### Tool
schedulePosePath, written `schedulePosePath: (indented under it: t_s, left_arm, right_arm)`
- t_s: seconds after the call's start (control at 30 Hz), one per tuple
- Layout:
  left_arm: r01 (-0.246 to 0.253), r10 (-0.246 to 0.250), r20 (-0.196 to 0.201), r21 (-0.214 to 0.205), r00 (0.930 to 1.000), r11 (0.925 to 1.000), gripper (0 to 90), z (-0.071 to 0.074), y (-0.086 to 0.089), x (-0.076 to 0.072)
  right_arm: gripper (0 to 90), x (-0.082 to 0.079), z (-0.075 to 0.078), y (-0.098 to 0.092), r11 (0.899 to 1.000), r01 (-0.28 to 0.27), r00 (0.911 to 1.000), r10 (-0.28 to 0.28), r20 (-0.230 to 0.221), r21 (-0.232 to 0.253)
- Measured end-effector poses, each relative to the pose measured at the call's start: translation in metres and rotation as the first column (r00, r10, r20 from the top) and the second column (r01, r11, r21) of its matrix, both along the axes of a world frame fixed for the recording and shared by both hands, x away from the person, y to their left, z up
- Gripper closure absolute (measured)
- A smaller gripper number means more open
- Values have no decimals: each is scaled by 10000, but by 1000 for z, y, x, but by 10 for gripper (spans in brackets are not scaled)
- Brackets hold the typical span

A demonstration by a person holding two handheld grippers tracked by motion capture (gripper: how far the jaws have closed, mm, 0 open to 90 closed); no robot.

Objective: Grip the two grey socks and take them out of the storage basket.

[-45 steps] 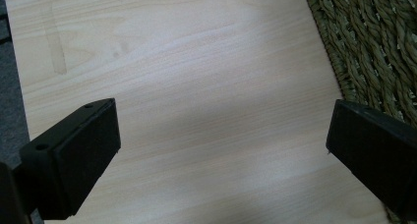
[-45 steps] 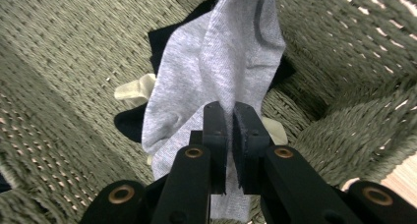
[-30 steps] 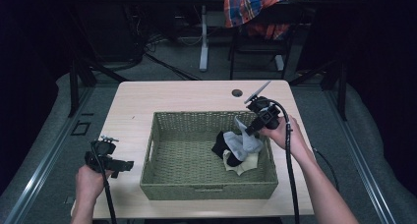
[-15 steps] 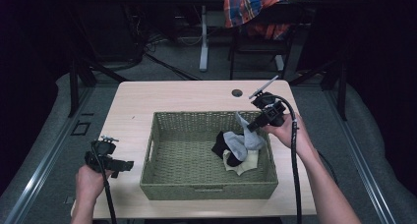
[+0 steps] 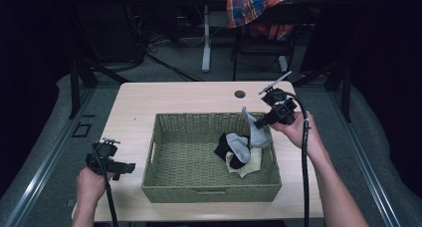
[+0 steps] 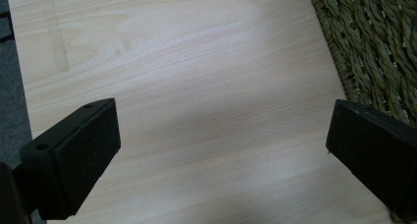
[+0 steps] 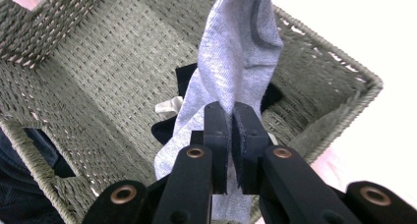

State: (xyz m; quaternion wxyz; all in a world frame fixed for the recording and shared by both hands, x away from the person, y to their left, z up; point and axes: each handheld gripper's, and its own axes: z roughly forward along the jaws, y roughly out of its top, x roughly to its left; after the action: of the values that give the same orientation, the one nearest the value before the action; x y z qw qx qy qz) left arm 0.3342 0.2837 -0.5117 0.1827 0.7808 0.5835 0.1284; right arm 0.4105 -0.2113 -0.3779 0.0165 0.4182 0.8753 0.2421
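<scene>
Here, above the woven olive-green wicker basket (image 5: 209, 187), the right gripper (image 5: 258, 123) pinches a light grey sock (image 5: 256, 132); left of that basket, the left gripper (image 5: 130, 167) hovers open over the pale wooden desk (image 5: 164, 97).

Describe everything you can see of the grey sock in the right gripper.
The grey sock is soft light-grey knit, creased and folded. The right gripper has its jaws shut on a fold of it, so it hangs above the woven basket. Its lower end drapes onto the dark and cream socks piled inside.
</scene>
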Motion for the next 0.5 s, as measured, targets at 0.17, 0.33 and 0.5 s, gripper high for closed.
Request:
schedulePosePath:
  t_s: [0.17,0.33,0.5]
  left_arm:
    - [-11,11,6,2,10000,10000,2,0,0,0]
    - [3,-3,-9,-4,10000,10000,2,0,1,0]
    - [-33,33,8,-14,10000,10000,2,0,1,0]
  right_arm:
    - [863,-2,8,-12,9993,261,9995,-265,168,261]
    - [863,-2,14,-26,9983,472,9982,-484,358,351]
    - [863,-1,15,-37,9971,732,9966,-740,368,229]
